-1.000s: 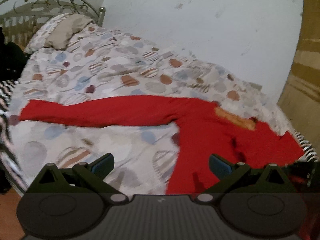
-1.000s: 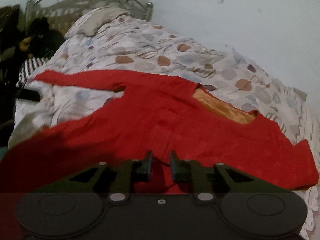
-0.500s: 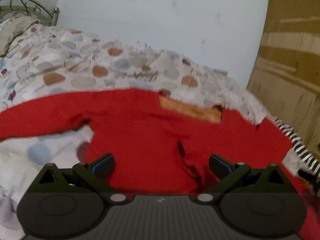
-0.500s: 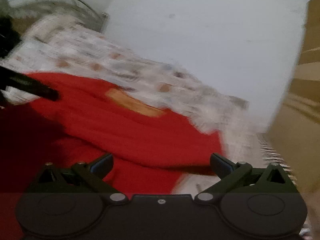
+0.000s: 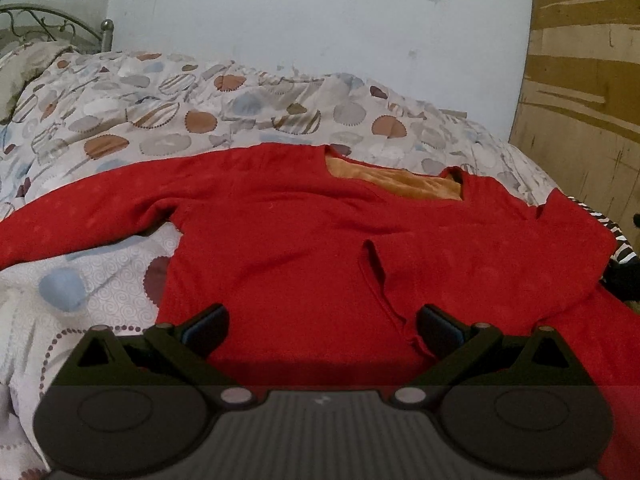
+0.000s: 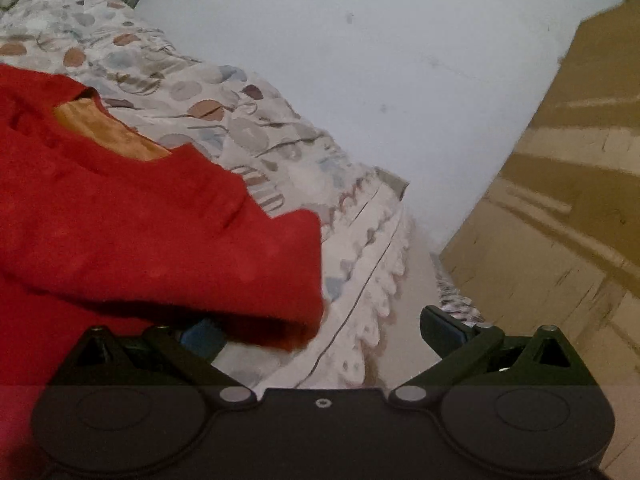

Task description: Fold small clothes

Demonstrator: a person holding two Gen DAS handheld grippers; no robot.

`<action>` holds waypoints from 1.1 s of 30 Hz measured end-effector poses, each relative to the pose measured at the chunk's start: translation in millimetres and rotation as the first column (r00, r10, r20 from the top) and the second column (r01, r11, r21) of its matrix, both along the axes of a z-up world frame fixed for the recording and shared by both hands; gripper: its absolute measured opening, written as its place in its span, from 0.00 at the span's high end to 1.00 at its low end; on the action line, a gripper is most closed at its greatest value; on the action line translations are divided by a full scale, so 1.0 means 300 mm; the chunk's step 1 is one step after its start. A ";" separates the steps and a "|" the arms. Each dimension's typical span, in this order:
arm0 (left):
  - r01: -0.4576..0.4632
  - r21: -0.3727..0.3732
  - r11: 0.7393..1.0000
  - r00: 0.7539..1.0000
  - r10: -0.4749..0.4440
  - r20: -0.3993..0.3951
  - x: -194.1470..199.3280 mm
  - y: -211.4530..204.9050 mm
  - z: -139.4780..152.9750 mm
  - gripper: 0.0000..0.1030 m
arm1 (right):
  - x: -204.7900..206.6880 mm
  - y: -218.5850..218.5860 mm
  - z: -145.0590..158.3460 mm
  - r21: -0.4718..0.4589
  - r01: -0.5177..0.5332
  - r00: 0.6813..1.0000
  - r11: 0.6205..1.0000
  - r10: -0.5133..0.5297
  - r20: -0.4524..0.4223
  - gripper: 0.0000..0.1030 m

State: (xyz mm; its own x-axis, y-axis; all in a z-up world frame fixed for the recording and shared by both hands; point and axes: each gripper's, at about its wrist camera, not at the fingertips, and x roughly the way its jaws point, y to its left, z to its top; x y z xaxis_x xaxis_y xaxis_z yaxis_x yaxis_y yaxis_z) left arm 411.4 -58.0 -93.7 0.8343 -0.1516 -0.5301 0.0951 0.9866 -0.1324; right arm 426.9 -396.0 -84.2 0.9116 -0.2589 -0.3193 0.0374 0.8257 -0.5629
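Observation:
A red long-sleeved top with an orange lining at the neck lies spread on the bed. One sleeve stretches left. A raised crease runs down its front. My left gripper is open and empty, low over the top's body. In the right wrist view the top fills the left side, and its right sleeve end lies folded near the bed's edge. My right gripper is open and empty, its left finger partly under that sleeve end.
The bed has a quilt with round patterns, a pillow and a metal headboard at the far left. A white wall stands behind. A wooden wardrobe stands right of the bed. A striped cloth lies at the right edge.
My right gripper let go of the top's front, opened, and swung right to the sleeve end near the bed's edge. My left gripper moved right, from the left sleeve to over the body.

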 end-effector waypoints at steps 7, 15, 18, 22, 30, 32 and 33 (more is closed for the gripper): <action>0.001 0.001 1.000 1.000 -0.001 0.001 0.000 -0.001 0.001 0.01 | 0.060 -0.115 0.042 0.183 0.175 0.983 0.967 -0.182 0.020 0.01; 0.001 0.002 1.000 1.000 -0.001 0.003 -0.003 -0.001 0.001 0.01 | 0.029 -0.130 0.025 0.215 0.217 0.974 0.952 -0.197 -0.108 0.01; 0.001 0.003 1.000 1.000 -0.001 0.003 -0.003 -0.002 0.001 0.01 | -0.026 -0.116 0.036 0.184 0.188 0.977 0.965 -0.164 -0.135 0.01; 0.001 0.002 1.000 1.000 -0.001 0.003 -0.004 -0.003 0.001 0.01 | -0.125 -0.117 0.084 0.175 0.236 0.972 0.956 -0.230 -0.056 0.01; 0.000 0.003 1.000 1.000 0.000 0.005 -0.005 -0.003 0.002 0.01 | -0.055 -0.061 0.134 0.156 0.184 0.974 0.970 -0.201 0.101 0.00; 0.001 0.003 1.000 1.000 -0.001 0.004 -0.005 -0.002 0.001 0.01 | 0.024 -0.031 0.125 0.116 0.142 0.981 0.983 -0.155 0.114 0.00; 0.001 0.002 1.000 1.000 -0.001 0.004 -0.006 -0.002 0.001 0.01 | 0.068 -0.016 0.114 0.079 0.128 0.984 0.989 -0.136 0.118 0.00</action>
State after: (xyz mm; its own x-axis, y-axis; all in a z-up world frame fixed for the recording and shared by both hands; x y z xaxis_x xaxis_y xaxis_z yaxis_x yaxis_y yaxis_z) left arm 409.7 -58.7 -93.5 0.8364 -0.1515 -0.5268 0.0967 0.9868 -0.1302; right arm 447.3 -400.9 -49.9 0.9043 -0.3604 -0.2289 0.2140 0.8465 -0.4874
